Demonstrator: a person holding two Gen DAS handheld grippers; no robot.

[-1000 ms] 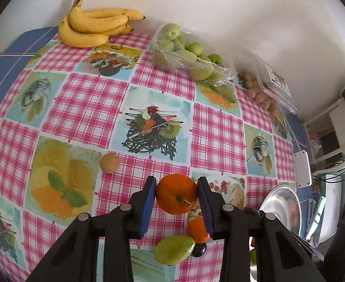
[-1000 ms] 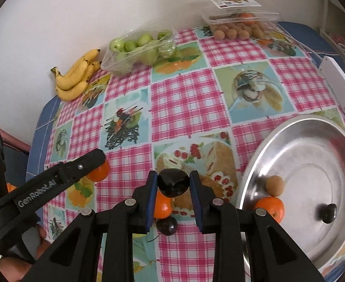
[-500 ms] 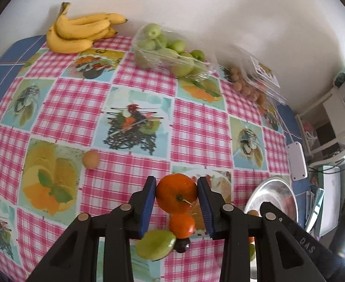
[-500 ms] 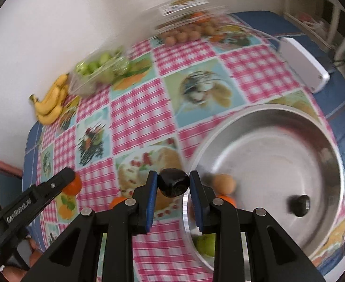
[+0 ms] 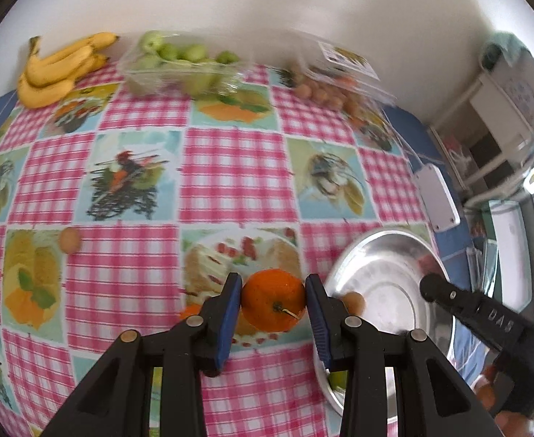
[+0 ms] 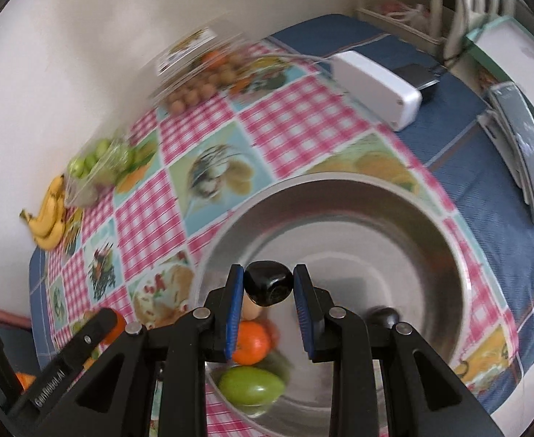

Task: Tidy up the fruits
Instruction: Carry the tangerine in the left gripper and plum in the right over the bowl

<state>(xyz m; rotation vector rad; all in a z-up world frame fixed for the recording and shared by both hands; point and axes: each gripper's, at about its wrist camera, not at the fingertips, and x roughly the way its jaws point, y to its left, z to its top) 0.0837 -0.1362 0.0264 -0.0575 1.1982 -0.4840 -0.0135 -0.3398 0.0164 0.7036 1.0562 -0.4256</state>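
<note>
My left gripper (image 5: 272,304) is shut on an orange mandarin (image 5: 272,304), held above the checked tablecloth just left of the steel bowl (image 5: 387,255). My right gripper (image 6: 268,287) is shut on a dark plum (image 6: 268,287) and hangs over the steel bowl (image 6: 431,233). Inside the bowl lie a mandarin (image 6: 250,342), a green fruit (image 6: 250,388), a small brown fruit (image 6: 250,311) and another dark plum (image 6: 381,317). The left gripper's finger (image 6: 85,342) shows at the lower left of the right wrist view. The right gripper's finger (image 5: 463,302) shows over the bowl in the left wrist view.
Bananas (image 5: 55,69), a clear tray of green fruit (image 5: 179,62) and a clear box of small brown fruit (image 5: 332,83) line the far wall. A loose brown fruit (image 5: 69,240) and a mandarin (image 5: 190,311) lie on the cloth. A white box (image 6: 376,83) sits beyond the bowl.
Both grippers have moved right across the table with their fruit. The right gripper went from beside the bowl to over it. The left gripper now sits next to the bowl's rim.
</note>
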